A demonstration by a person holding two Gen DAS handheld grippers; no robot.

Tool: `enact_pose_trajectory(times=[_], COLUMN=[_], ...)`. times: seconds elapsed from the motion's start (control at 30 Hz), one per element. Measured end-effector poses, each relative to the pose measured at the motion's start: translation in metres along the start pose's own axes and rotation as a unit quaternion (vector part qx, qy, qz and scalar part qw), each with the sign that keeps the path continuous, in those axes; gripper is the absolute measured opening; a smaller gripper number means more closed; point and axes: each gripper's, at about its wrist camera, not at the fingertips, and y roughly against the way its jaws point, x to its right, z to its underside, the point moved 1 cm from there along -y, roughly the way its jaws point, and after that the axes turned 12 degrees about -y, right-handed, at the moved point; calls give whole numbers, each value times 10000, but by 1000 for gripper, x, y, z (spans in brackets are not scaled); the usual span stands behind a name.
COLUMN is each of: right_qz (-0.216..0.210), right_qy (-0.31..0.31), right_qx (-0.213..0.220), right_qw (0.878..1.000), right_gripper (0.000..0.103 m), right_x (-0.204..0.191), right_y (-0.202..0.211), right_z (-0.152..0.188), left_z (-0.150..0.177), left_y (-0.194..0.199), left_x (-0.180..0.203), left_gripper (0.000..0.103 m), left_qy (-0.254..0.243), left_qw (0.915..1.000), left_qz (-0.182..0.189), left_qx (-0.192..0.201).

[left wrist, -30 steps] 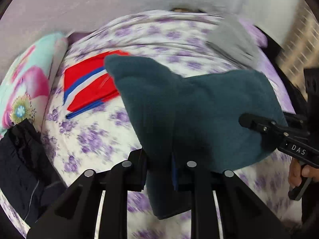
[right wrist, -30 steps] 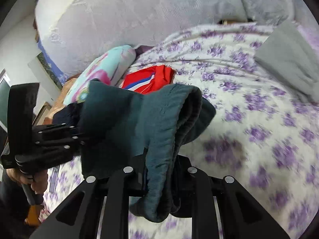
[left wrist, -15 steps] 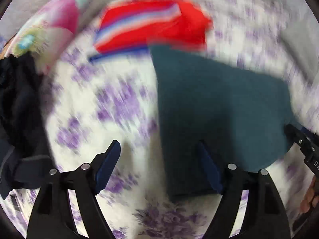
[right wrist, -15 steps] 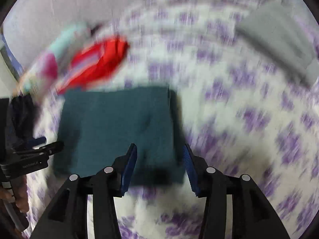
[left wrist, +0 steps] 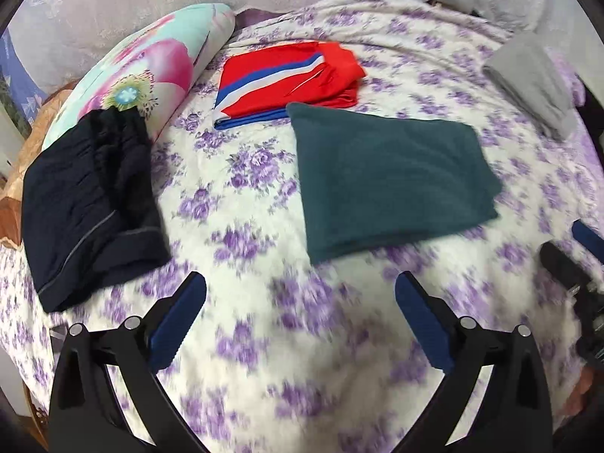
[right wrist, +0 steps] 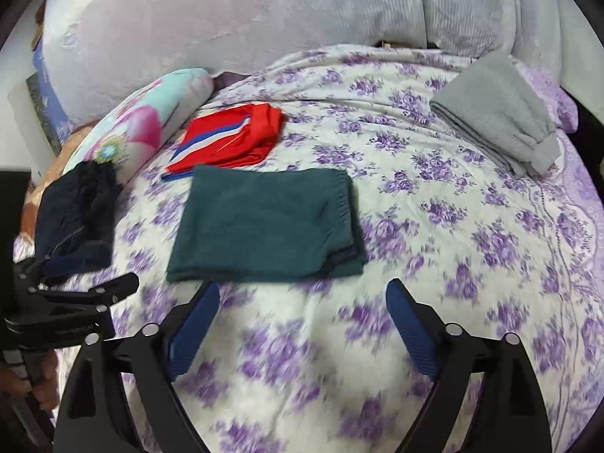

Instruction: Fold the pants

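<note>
Now the dark teal fleece pants (right wrist: 264,222), folded into a thick rectangle, lie flat on the white bedsheet with purple flowers (right wrist: 472,249). Just behind the pants is a folded red garment with blue and white stripes (right wrist: 230,139), touching or almost touching them; to their left is a dark navy garment (right wrist: 75,215), and far to their right a folded grey garment (right wrist: 494,113). The left gripper (left wrist: 300,324) and the right gripper (right wrist: 302,324) hang in front of the pants, jaws opening wide, with nothing between them. I think the risk is small: the layers at the pants' right edge look loose and may spring open, and a blue pad (right wrist: 196,321) passing low could drag the near edge.
</note>
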Motion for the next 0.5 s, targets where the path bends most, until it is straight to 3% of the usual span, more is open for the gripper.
enact_pose_trajectory(times=[0.13, 0.5], right_qz=[86, 237], right_qy=[138, -3], right_qx=[23, 142], right_qw=[9999, 9996], right_gripper=[97, 98], right_x=[-11, -16], right_y=[21, 53], right_z=[23, 39], left_z=[12, 31], left_y=[24, 53], left_x=[-1, 1], left_gripper=[98, 98], left_qy=[17, 37], left_qw=[9999, 9997], left_qz=[1, 104], left_qx=[99, 217])
